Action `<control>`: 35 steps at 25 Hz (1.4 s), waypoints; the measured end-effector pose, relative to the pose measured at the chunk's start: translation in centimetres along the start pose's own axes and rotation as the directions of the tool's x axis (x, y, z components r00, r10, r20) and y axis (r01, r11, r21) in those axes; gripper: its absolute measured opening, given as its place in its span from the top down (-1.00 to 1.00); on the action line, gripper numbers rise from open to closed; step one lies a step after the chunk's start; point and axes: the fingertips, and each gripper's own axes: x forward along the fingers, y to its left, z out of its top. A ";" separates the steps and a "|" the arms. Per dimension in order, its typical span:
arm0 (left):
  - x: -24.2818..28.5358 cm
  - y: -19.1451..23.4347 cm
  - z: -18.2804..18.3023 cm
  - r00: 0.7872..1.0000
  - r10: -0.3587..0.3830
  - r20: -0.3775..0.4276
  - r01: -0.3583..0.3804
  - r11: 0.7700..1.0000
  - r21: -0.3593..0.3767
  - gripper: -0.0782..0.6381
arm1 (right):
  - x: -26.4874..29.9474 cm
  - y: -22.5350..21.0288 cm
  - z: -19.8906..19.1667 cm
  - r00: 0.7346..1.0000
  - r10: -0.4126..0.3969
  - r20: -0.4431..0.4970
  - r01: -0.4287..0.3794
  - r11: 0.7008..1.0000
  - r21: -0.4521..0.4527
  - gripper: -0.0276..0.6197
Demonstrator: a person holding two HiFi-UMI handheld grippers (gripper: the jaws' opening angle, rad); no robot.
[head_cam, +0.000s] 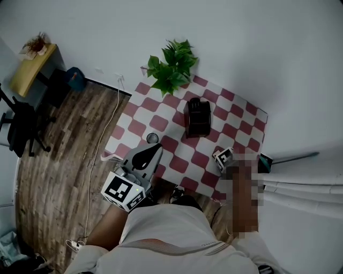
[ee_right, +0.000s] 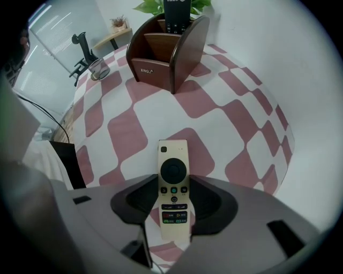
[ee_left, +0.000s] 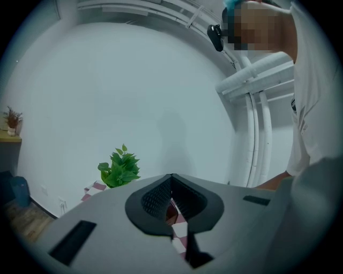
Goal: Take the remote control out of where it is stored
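Pinching a slim cream-coloured plastic remote control (ee_right: pixel 173 171) by its lower half, the right gripper (ee_right: pixel 174 202) points down at a table covered in a red-and-white checked cloth (ee_right: pixel 230 115). Its two dark pads press on the remote's long sides, and the button face looks up at the camera. The remote is already out of its storage place, a dark brown wooden desk organiser (ee_right: pixel 169 53) that stands well apart, further back on the cloth in front of a green leafy potted plant (head_cam: pixel 171 67). A second, black remote (ee_right: pixel 177 10) stands upright in the organiser's rear compartment. A small glass cup (ee_right: pixel 99 68) sits near the cloth's far-left edge. Whether the cream remote already touches the cloth cannot be told.

The left gripper (ee_left: pixel 171 182) points level over the near table edge, jaws pressed together at the tips with nothing between them.

The step in hand looks like setting the remote down. To do it well, lower it gently until its back lies flat on the cloth. Only then spread the jaws, evenly, so neither pad drags it sideways. Lift straight up afterwards, clear of the buttons.
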 end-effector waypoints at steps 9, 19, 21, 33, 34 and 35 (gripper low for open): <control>-0.4 -0.4 1.7 0.999 -0.009 0.037 0.009 1.000 0.019 0.76 | -5.2 0.3 2.1 0.971 -0.030 0.239 0.009 0.996 0.090 0.18; -1.4 -0.6 4.1 0.997 -0.019 0.075 0.014 0.998 0.057 0.76 | -25.5 3.8 8.5 0.373 -0.134 0.918 -0.148 0.968 0.202 0.66; -1.8 -0.5 4.4 0.996 -0.019 0.084 0.014 0.998 0.062 0.76 | -28.3 4.8 8.2 0.269 -0.162 0.949 -0.157 0.965 0.209 0.76; -3.1 -0.5 4.7 0.997 -0.016 0.075 0.010 0.997 0.083 0.76 | -34.4 8.0 7.8 0.066 -0.202 0.977 -0.122 0.970 0.209 0.81; -3.2 -0.6 4.7 0.997 -0.017 0.073 0.011 0.996 0.093 0.76 | -34.3 8.0 7.8 0.068 -0.204 0.977 -0.129 0.969 0.211 0.81; -3.3 -0.6 4.8 0.997 -0.017 0.075 0.009 0.995 0.101 0.76 | -34.2 8.0 7.8 0.070 -0.206 0.976 -0.133 0.968 0.213 0.81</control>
